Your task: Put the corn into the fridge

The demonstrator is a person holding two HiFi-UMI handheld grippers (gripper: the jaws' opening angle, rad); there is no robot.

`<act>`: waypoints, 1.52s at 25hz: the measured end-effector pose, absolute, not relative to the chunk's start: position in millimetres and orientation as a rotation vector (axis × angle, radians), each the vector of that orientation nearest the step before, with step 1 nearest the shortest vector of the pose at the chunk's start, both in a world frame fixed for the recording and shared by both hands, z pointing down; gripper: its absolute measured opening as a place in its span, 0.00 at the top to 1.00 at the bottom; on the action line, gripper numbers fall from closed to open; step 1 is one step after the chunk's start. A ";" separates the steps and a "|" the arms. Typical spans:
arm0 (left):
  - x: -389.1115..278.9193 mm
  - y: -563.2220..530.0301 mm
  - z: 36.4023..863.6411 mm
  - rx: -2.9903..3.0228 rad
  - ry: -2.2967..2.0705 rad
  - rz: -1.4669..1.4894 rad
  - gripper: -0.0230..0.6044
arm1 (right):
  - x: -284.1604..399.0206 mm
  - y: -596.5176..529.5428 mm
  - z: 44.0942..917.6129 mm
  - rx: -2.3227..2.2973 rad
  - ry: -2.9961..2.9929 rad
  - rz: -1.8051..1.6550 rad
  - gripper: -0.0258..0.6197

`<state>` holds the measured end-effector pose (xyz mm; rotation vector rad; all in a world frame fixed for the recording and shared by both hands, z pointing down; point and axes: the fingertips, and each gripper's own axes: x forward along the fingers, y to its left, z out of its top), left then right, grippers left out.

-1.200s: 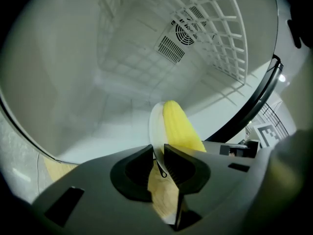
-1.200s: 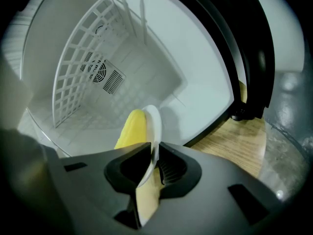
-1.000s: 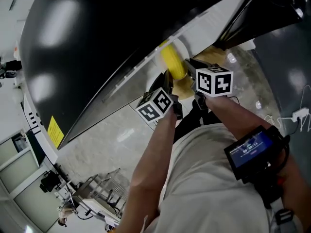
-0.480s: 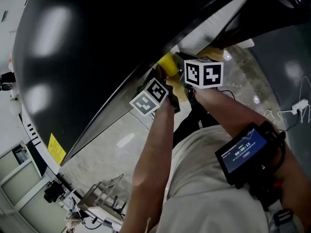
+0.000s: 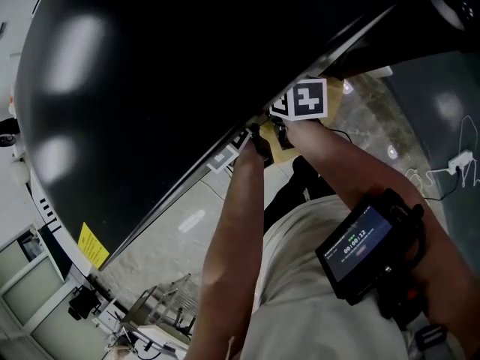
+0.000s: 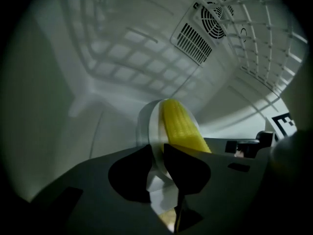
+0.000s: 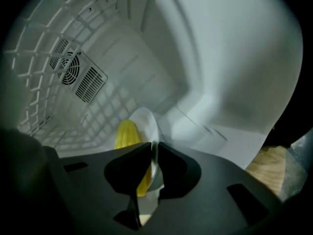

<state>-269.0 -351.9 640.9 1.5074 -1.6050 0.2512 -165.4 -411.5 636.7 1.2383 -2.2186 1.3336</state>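
Well inside fridge (image 6: 98,58): corn (image 6: 182,129) on plate (image 6: 148,126).

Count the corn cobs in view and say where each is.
1. The corn lies on the white plate, which the left gripper and right gripper each clamp by the rim inside the fridge. Part of the plate is covered, so another could be hidden.

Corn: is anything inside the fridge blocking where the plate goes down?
Nothing visible does. The left gripper and right gripper clamp the plate carrying the corn; ahead lie only bare fridge walls, a rear vent and a wire shelf to one side.
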 end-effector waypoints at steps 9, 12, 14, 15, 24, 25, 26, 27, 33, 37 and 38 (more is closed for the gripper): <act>-270.6 -356.3 640.1 1.506 -1.622 0.246 0.85 | -187.2 -412.0 627.1 1.218 -2.222 1.287 0.88; -272.1 -360.1 637.4 1.528 -1.638 0.246 0.85 | -189.0 -412.4 628.7 1.210 -2.217 1.293 0.88; -273.8 -361.2 636.8 1.540 -1.648 0.256 0.85 | -190.8 -412.3 629.5 1.201 -2.219 1.277 0.88; -274.7 -360.8 637.4 1.541 -1.651 0.263 0.85 | -191.3 -411.8 630.7 1.200 -2.214 1.273 0.88; -249.7 -354.2 644.8 1.576 -1.656 0.269 0.85 | -159.6 -403.4 650.1 1.233 -2.205 1.320 0.88; -250.5 -353.4 646.0 1.579 -1.668 0.275 0.85 | -158.6 -403.0 651.9 1.234 -2.206 1.320 0.88; -252.2 -352.5 647.2 1.581 -1.682 0.282 0.85 | -158.2 -404.3 651.4 1.239 -2.218 1.313 0.88; -254.4 -351.9 647.6 1.584 -1.696 0.287 0.85 | -158.1 -406.2 649.9 1.246 -2.233 1.300 0.88; -265.0 -349.6 642.6 1.609 -1.765 0.284 0.85 | -148.8 -408.3 649.6 1.276 -2.243 1.222 0.88; -283.6 -346.1 636.7 1.605 -1.787 0.268 0.85 | -143.2 -408.7 650.9 1.309 -2.229 1.208 0.88; -288.2 -346.5 634.1 1.611 -1.791 0.269 0.85 | -143.0 -409.5 650.1 1.314 -2.228 1.200 0.88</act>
